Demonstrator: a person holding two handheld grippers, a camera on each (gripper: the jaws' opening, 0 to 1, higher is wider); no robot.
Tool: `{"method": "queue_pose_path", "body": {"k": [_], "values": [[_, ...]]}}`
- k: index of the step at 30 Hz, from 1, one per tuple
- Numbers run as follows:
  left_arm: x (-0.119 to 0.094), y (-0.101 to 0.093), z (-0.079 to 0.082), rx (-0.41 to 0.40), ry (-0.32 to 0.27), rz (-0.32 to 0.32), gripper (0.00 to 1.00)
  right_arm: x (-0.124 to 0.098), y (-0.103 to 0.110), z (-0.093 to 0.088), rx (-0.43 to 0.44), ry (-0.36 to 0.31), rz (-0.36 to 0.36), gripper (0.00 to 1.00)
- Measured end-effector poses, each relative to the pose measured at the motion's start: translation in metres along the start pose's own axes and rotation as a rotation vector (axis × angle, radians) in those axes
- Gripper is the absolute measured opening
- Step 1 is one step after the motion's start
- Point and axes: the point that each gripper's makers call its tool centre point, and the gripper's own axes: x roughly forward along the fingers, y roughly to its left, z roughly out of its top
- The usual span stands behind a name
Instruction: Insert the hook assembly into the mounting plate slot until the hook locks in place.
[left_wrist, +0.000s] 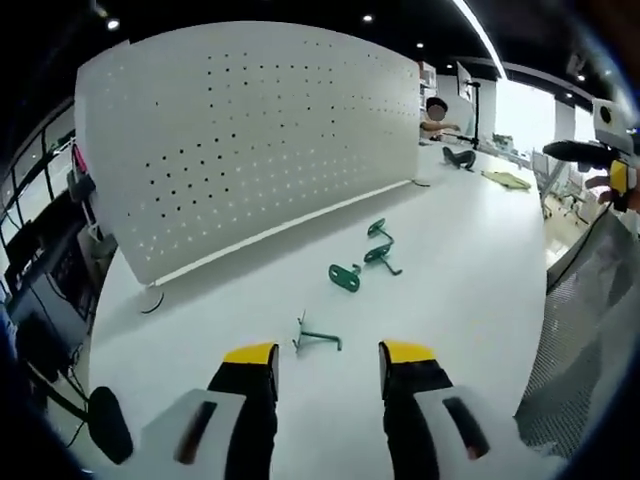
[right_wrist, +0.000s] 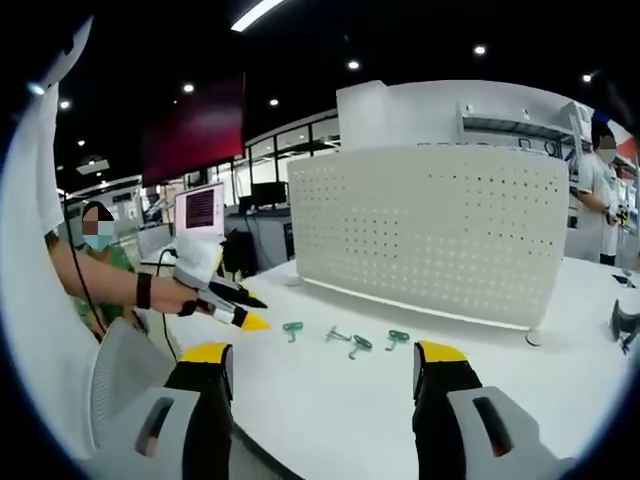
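Four green hooks lie loose on the white surface (left_wrist: 470, 270) in front of the upright pegboard (left_wrist: 250, 140), which serves as the mounting plate; none is seated in it yet. The nearest hook (left_wrist: 318, 338) rests just ahead of the left gripper (left_wrist: 329, 352), whose jaws stand wide and empty. The right gripper (right_wrist: 318, 352) hangs farther back, also wide and empty. The step in hand looks like the pick-up: come down over the nearest hook's straight shank, close squarely so its bent end stays free, then carry it level toward a row of holes without knocking the second hook (left_wrist: 345, 276) beyond it.
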Motion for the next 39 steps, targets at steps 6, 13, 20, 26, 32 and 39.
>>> {"method": "queue_pose_path", "body": {"k": [6,13,20,26,32,39], "values": [[0.007,0.003,-0.005,-0.012,0.024,0.0,0.39,-0.001,-0.001,-0.002,0.026,-0.004,-0.001,0.74],[0.013,0.008,-0.012,-0.014,0.052,0.013,0.31,0.001,-0.001,0.0,0.034,-0.009,-0.007,0.74],[0.021,0.011,-0.016,0.018,0.081,0.011,0.28,0.002,0.0,-0.002,0.037,0.0,-0.003,0.74],[0.031,0.014,-0.016,0.025,0.084,0.014,0.22,0.002,-0.002,-0.002,0.039,0.007,-0.005,0.74],[0.036,0.017,-0.02,0.027,0.103,0.024,0.19,0.003,-0.002,-0.004,0.037,0.018,-0.002,0.74],[0.039,0.025,-0.021,0.039,0.107,0.062,0.12,0.004,-0.001,-0.006,0.034,0.031,0.006,0.74]]}}
